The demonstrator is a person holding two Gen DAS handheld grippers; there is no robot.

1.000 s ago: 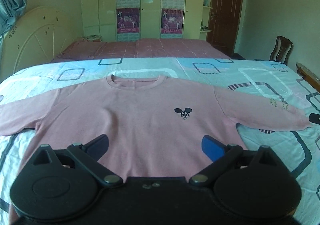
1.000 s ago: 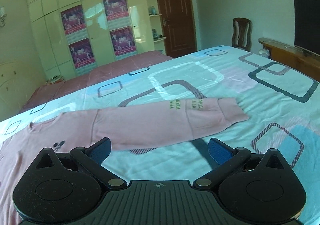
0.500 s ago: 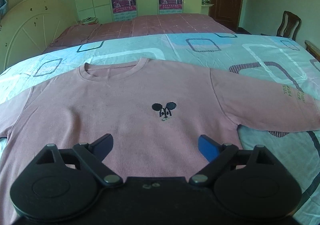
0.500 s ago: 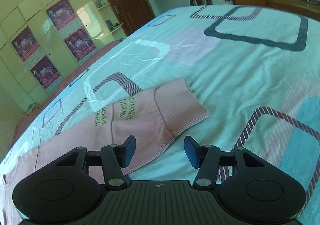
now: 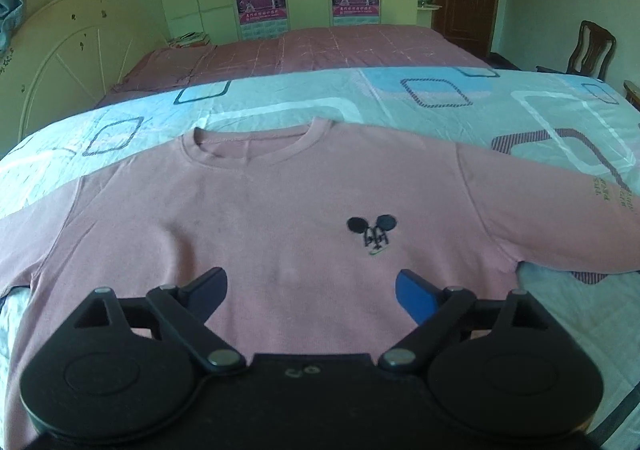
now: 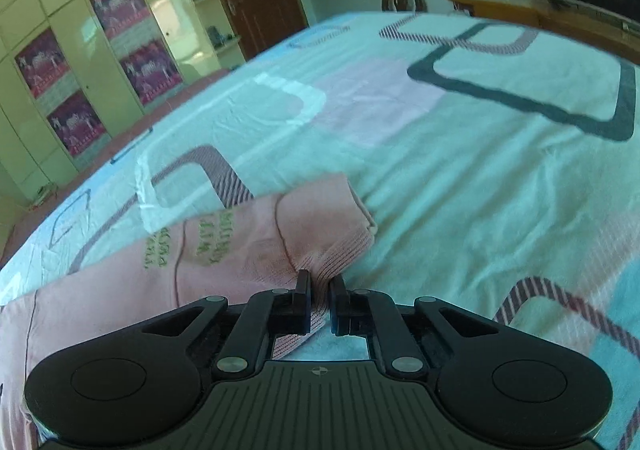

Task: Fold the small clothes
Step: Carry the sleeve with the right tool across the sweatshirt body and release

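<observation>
Down and in has come the right gripper [image 6: 320, 292] since a second ago, from hovering wide above the sleeve to its jaws closing on the ribbed cuff [image 6: 340, 246], a pinch of fabric bunched between them. Over on the left, the left gripper [image 5: 310, 290] has edged closer over the chest of the pink sweatshirt [image 5: 260, 217], fingers spread wide and holding nothing. That sweatshirt lies flat, face up on the patterned bedspread [image 5: 440, 97], its sleeve stretched out rightward.
</observation>
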